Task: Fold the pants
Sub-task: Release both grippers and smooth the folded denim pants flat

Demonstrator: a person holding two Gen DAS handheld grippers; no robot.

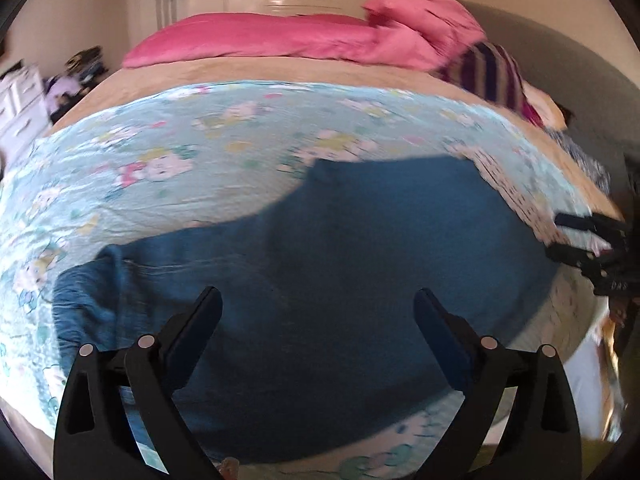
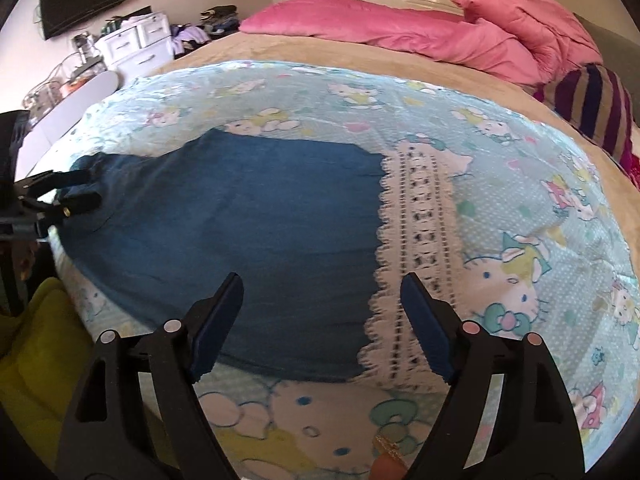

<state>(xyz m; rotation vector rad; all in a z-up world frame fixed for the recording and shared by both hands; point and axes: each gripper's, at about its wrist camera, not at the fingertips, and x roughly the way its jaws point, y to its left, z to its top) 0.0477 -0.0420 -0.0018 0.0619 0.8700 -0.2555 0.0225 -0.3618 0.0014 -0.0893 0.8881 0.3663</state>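
Note:
Dark blue pants (image 1: 320,248) lie flat on a light blue cartoon-print sheet (image 1: 160,140) on the bed, and they also show in the right wrist view (image 2: 248,216). My left gripper (image 1: 318,300) is open and empty, just above the pants near their left end. It shows at the left edge of the right wrist view (image 2: 86,188), open by the pants' bunched left end. My right gripper (image 2: 322,288) is open and empty above the pants' straight right edge, beside a white lace strip (image 2: 420,248). It shows at the right edge of the left wrist view (image 1: 568,236).
A pink duvet (image 2: 400,28) and a purple striped pillow (image 2: 592,100) lie at the far side of the bed. White drawers (image 2: 132,40) and clutter stand at the far left. A yellow-green cloth (image 2: 36,344) lies off the bed's near left corner.

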